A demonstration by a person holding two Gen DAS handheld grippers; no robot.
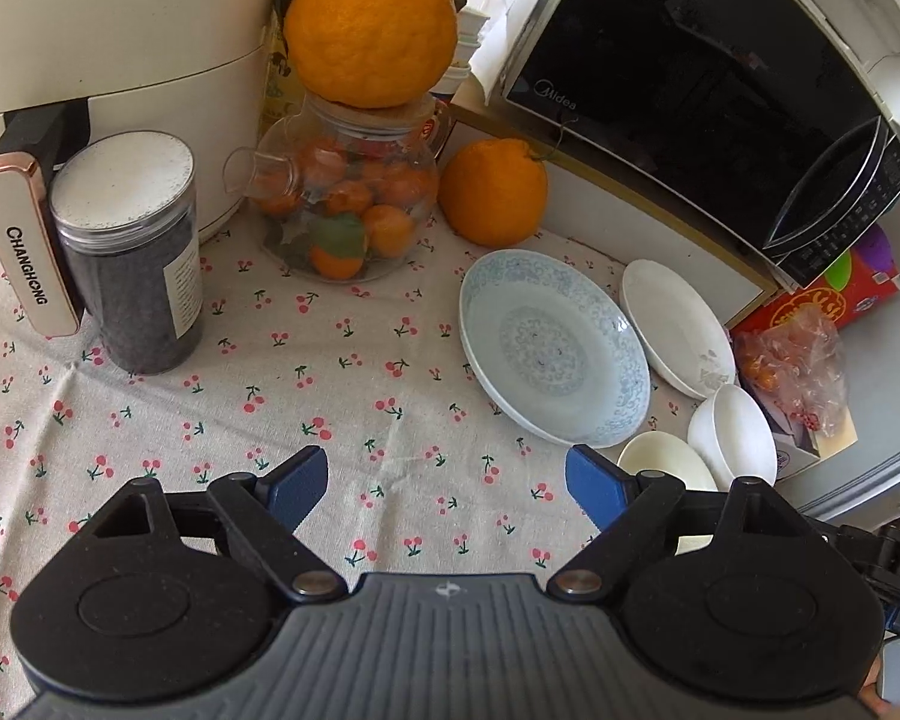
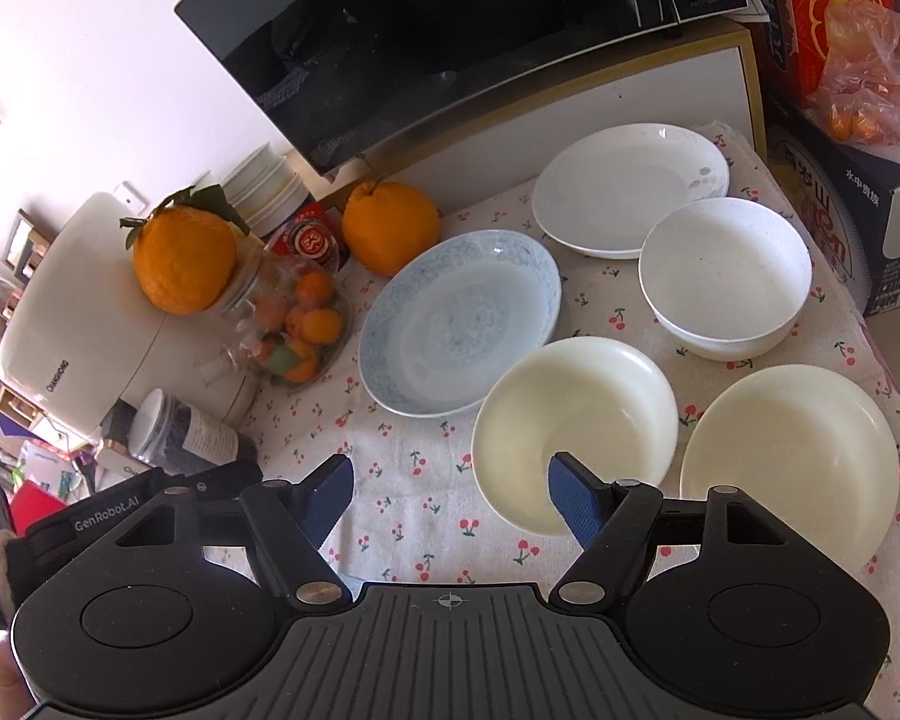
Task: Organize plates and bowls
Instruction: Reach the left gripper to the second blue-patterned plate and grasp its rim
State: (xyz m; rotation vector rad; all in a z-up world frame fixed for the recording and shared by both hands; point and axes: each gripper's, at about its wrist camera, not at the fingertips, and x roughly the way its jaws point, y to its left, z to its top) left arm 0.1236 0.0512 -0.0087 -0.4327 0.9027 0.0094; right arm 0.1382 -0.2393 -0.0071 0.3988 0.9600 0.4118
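Our right gripper [image 2: 450, 501] stands open and empty above the tablecloth [image 2: 390, 480], its right finger just over the near rim of a cream bowl [image 2: 573, 420], so we judge this hand nearer. The left gripper [image 1: 447, 489] is open too, further away. All dishes are empty: blue plate [image 2: 459, 324], white plate [image 2: 627, 189], white bowl [image 2: 723, 279], second cream bowl [image 2: 789, 456] at the right edge.

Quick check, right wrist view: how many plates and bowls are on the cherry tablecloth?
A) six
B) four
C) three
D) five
D: blue patterned plate, white plate, white bowl and two cream bowls lie separately on the tablecloth.
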